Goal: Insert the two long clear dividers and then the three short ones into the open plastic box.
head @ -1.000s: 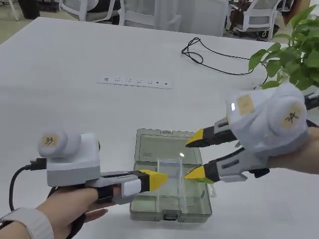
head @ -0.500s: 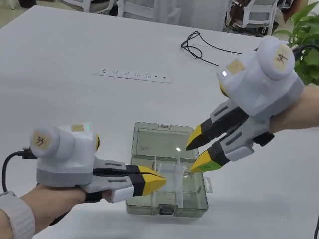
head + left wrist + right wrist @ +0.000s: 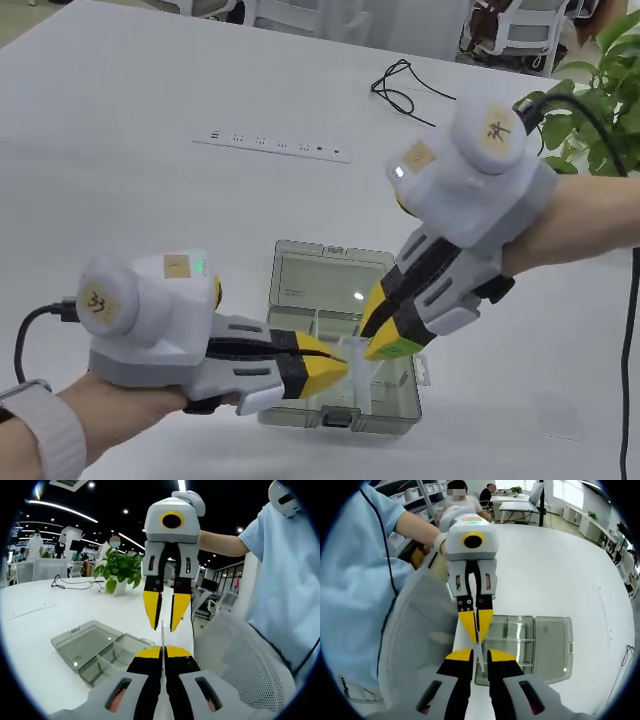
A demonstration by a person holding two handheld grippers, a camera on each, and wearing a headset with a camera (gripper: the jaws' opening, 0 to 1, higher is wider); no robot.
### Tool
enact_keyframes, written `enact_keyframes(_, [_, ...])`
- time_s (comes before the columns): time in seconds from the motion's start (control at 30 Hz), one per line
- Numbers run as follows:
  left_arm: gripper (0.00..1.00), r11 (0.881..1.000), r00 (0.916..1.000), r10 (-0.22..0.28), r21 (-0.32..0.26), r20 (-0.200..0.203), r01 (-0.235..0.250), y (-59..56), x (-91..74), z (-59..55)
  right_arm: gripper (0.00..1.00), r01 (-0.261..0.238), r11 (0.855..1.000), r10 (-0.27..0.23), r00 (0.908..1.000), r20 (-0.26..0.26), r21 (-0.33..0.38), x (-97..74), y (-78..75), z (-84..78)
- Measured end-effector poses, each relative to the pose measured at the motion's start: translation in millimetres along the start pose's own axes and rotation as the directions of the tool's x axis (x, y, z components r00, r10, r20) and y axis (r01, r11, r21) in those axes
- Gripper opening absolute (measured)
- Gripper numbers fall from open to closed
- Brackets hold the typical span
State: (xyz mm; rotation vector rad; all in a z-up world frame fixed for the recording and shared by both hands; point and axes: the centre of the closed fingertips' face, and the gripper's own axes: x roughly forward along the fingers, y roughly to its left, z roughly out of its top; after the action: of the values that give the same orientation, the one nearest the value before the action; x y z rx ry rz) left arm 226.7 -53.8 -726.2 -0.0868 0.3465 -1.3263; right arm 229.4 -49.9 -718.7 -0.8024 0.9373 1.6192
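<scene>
Pinching a clear divider (image 3: 358,356) edge-on in the left tongs (image 3: 325,366), clamped tight on it, just above the open box (image 3: 325,285) lying on the worktop (image 3: 150,200). Straddling the same divider with the right tongs (image 3: 382,338), jaws narrowly parted, seemingly not yet gripping. Probably lining it up for a slot: keeping it upright and square to the walls, lowering both ends evenly, avoiding twisting against the fitted dividers (image 3: 114,652) inside.
</scene>
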Motion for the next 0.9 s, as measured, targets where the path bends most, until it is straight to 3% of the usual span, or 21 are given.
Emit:
enact_keyframes(0.5, [0.0, 1.0, 0.9999, -0.009, 0.025, 0.007, 0.009, -5.6, 0.7, 0.6, 0.03, -0.045, 0.998, 0.044, 0.9984, -0.035, -0.034, 3.9, 12.8, -1.8])
enact_keyframes(0.9, [0.0, 0.997, 0.9976, -0.034, 0.061, -0.061, 0.038, -4.7, 5.1, -4.6, 0.02, -0.021, 0.998, 0.015, 0.9921, -0.124, -0.052, 7.7, 12.5, -3.7])
